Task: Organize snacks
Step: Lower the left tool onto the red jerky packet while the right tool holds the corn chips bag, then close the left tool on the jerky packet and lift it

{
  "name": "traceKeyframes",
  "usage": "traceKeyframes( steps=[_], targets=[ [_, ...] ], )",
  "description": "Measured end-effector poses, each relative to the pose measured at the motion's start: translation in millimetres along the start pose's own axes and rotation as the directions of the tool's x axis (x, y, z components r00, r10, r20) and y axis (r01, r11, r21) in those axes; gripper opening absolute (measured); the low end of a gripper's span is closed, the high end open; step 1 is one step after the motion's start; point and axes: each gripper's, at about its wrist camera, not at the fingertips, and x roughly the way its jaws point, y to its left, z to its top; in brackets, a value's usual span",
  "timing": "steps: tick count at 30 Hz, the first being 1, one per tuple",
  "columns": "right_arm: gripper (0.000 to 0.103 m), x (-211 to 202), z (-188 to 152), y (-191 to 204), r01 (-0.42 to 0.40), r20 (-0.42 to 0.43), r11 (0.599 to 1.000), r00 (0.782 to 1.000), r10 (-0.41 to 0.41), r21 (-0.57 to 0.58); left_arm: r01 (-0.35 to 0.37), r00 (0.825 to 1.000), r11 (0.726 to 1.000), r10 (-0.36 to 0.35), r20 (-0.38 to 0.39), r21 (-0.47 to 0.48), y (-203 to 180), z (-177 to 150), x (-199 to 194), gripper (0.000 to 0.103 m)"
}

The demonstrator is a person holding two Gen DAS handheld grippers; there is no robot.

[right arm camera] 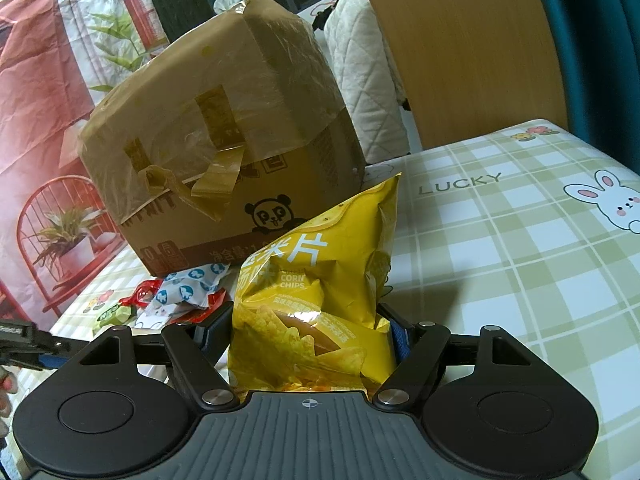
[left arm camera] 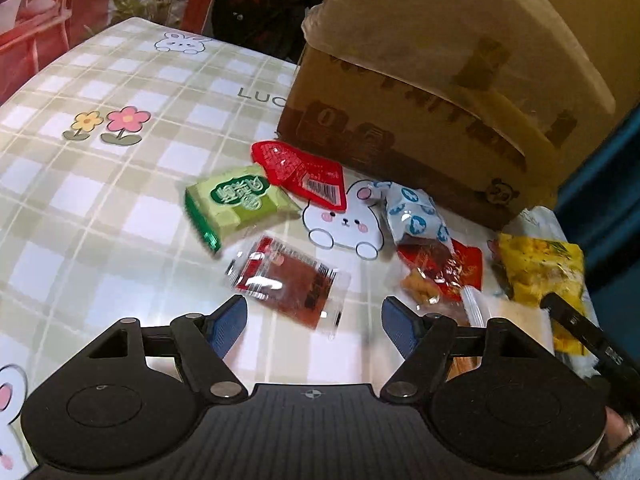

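Two claws are mine to steer, one in each hand. My right claw (right arm camera: 306,332) is clamped on a yellow chip bag (right arm camera: 320,280). The bag stands up between the blue pads, squeezed at its lower half, with its top tipped toward the box (right arm camera: 224,128).

My left claw (left arm camera: 314,326) is apart, with nothing between its pads. It hangs over the table (left arm camera: 100,208). Just ahead of it lies a clear pack (left arm camera: 292,280) with something red-brown inside. A bit farther is a green pack (left arm camera: 236,204), and a red pack (left arm camera: 304,172) touches its far corner. To the right lies a white and blue pack (left arm camera: 416,212), resting on another red pack (left arm camera: 452,268). The chip bag (left arm camera: 540,268) shows at the right edge.

The box is brown, taped up, and sits on the table behind all the snacks. The tablecloth is green checked with bunnies and flowers.
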Motion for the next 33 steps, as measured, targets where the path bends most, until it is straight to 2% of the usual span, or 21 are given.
traceKeyframes(
  steps=[9, 13, 20, 24, 26, 29, 33],
  targets=[
    [0.071, 0, -1, 2, -0.001, -0.001, 1.000, 1.000, 0.001, 0.006, 0.001, 0.999, 0.988, -0.006, 0.032, 0.156, -28, 15, 27, 0.072],
    [0.071, 1, -1, 2, -0.001, -0.002, 1.000, 1.000, 0.001, 0.007, -0.074, 0.995, 0.965, 0.055, 0.083, 0.252, -39, 12, 35, 0.062],
    [0.071, 1, -1, 1, -0.004, -0.004, 1.000, 1.000, 0.004, 0.010, -0.147, 0.986, 0.920, 0.110, 0.122, 0.364, -49, -3, 31, 0.063],
    [0.071, 2, -2, 2, -0.006, -0.007, 1.000, 1.000, 0.006, 0.014, -0.173, 0.981, 0.927, 0.131, 0.146, 0.333, -48, -4, 29, 0.061],
    [0.071, 2, -2, 2, -0.006, -0.007, 1.000, 1.000, 0.006, 0.014, -0.202, 0.973, 0.933, 0.157, 0.169, 0.298, -48, -5, 27, 0.046],
    [0.071, 2, -2, 2, -0.006, -0.007, 1.000, 1.000, 0.006, 0.018, -0.185, 0.975, 0.941, 0.140, 0.172, 0.282, -45, -4, 24, 0.041],
    [0.071, 3, -3, 1, -0.008, -0.008, 1.000, 1.000, 0.009, 0.025, -0.154, 0.980, 0.956, 0.116, 0.162, 0.250, -38, 0, 21, 0.041]
  ],
)
